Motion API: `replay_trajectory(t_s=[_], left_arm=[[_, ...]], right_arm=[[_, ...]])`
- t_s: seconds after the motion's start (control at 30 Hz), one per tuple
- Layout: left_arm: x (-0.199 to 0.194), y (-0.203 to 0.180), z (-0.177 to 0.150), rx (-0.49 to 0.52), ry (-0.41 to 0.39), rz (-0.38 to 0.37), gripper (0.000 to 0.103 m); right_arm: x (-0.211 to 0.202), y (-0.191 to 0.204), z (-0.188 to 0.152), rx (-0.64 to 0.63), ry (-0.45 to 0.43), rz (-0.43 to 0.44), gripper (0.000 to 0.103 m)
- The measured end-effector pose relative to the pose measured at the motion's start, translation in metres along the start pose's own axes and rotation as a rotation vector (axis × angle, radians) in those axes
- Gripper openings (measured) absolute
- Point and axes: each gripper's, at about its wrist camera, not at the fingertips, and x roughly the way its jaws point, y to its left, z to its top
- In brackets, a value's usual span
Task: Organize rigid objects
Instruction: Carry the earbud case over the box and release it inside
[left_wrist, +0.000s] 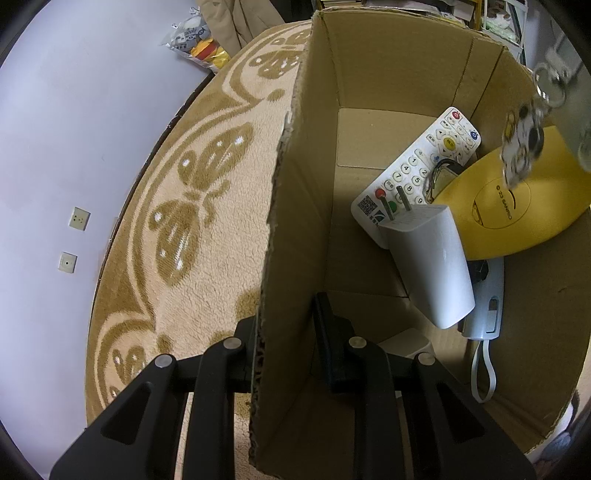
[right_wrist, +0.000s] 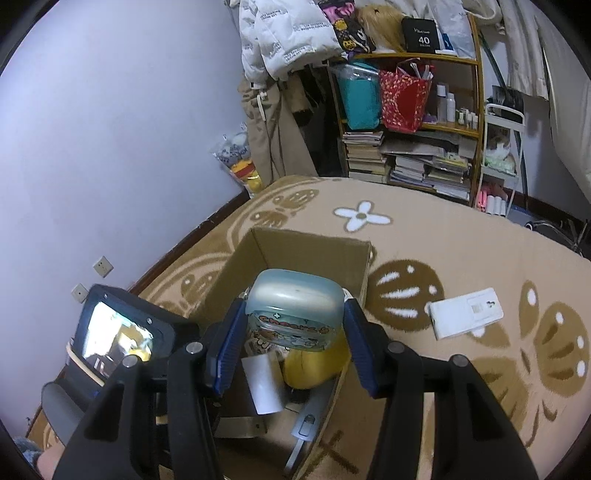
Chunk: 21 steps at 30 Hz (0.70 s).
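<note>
My left gripper (left_wrist: 286, 332) is shut on the near side wall of an open cardboard box (left_wrist: 295, 221), one finger outside and one inside. In the box lie a white remote (left_wrist: 417, 166), a white plug adapter (left_wrist: 428, 262), a yellow domed item (left_wrist: 517, 206) and a pale blue device with a strap (left_wrist: 487, 306). My right gripper (right_wrist: 293, 321) is shut on a translucent blue case (right_wrist: 291, 306) with a cartoon sticker, held over the box (right_wrist: 314, 254). Its charm (left_wrist: 522, 147) dangles above the yellow item. A white flat device (right_wrist: 465, 314) lies on the carpet to the right of the box.
The box stands on a beige patterned carpet (right_wrist: 406, 229) near a lilac wall (right_wrist: 110, 147). A wooden shelf (right_wrist: 413, 147) with books and bags, hanging coats and a white trolley (right_wrist: 502, 147) line the far side. A bag of plush toys (right_wrist: 240, 162) sits by the wall.
</note>
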Motion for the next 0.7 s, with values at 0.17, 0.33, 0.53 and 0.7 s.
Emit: replay_trajectory(t_s=[0.17,0.33,0.53,0.7], left_arm=[[0.0,0.0,0.0,0.002,0.0,0.002,0.022],[0.0,0.0,0.0,0.002,0.0,0.002,0.022],[0.001,0.0,0.0,0.001,0.0,0.0,0.022],[0.001,0.002,0.0,-0.007,0.001,-0.01,0.022]], right_arm=[[0.004,-0.003,-0.006,-0.006,-0.002,0.007,0.057],[0.011,-0.002,-0.014,-0.019,-0.01,0.021,0.057],[0.018,0.006,-0.021,-0.056,-0.006,0.016,0.057],[0.017,0.01,-0.021,-0.091,0.0,-0.003,0.057]])
